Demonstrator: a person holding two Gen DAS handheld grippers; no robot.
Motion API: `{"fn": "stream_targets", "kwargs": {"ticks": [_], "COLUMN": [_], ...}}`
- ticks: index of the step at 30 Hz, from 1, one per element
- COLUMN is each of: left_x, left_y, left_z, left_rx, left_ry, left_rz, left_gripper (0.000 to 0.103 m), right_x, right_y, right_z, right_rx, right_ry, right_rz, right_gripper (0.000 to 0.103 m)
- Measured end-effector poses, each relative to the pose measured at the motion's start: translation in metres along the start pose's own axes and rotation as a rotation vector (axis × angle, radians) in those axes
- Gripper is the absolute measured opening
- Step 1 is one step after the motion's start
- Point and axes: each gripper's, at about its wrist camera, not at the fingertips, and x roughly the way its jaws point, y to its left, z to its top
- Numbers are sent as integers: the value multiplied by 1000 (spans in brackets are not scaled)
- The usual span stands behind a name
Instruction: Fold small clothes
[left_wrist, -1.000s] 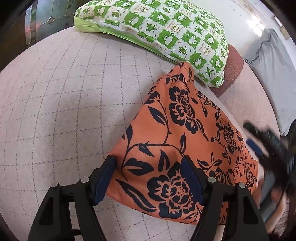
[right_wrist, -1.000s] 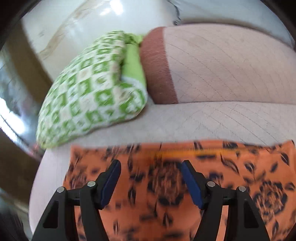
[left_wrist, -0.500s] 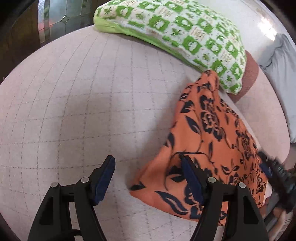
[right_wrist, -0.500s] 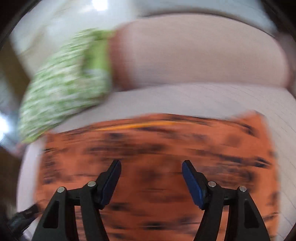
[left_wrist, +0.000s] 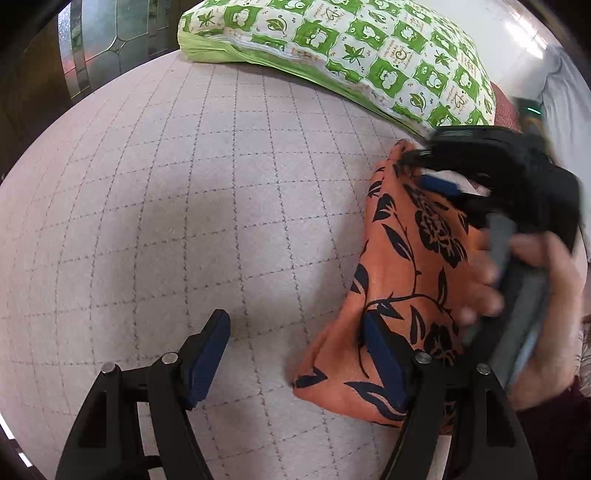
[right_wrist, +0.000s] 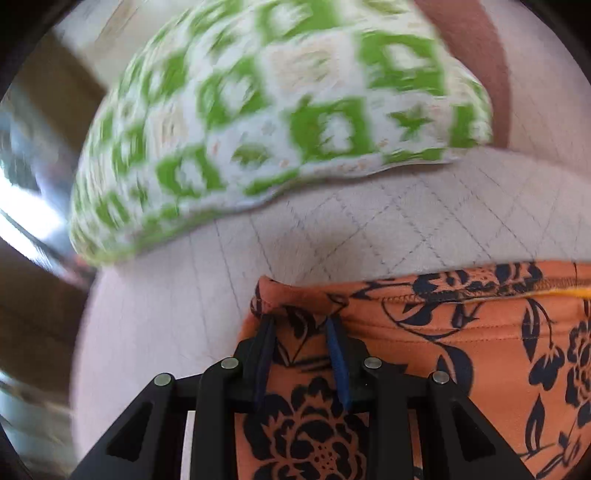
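An orange garment with a black flower print (left_wrist: 402, 273) lies on the pale quilted bed cover (left_wrist: 184, 221). My left gripper (left_wrist: 295, 350) is open and empty; its right finger rests over the garment's near corner. My right gripper shows in the left wrist view (left_wrist: 436, 173) at the garment's far corner. In the right wrist view the right gripper (right_wrist: 301, 328) has its jaws narrowed around the garment's (right_wrist: 461, 350) hemmed corner.
A green and white checked pillow (left_wrist: 369, 55) lies at the far end of the bed, close behind the garment; it also shows in the right wrist view (right_wrist: 277, 110). A brown-edged cushion (right_wrist: 476, 55) lies beside it. Dark wood and glass doors (left_wrist: 92, 48) stand at the left.
My right gripper moved to the garment's far corner and closed from wide open onto the hem. My left gripper shifted left, so the garment now lies to its right.
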Motion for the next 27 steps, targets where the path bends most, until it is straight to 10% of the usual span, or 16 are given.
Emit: {"fn": "stream_targets", "kwargs": {"ticks": [7, 11, 16, 22, 25, 27], "left_x": [-53, -40, 14, -19, -44, -57], "left_y": [-26, -58, -87, -101, -107, -110], "left_z": [-5, -21, -42, -59, -72, -82], "left_rx": [108, 217, 334, 329, 347, 363], "left_ry": [-237, -147, 49, -100, -170, -212], "left_rz": [44, -30, 76, 97, 82, 71], "left_gripper": [74, 75, 79, 79, 79, 79], "right_x": [-111, -190, -238, -284, -310, -316], "right_y": [-79, -155, -250, -257, -251, -242], "right_z": [-35, -94, -177, -218, -234, -241], "right_rx": [84, 110, 270, 324, 389, 397], "right_ry": [-142, -180, -125, -223, -287, -326], "right_rz": [-67, -204, -338, -170, -36, 37], "right_gripper": [33, 33, 36, 40, 80, 80]}}
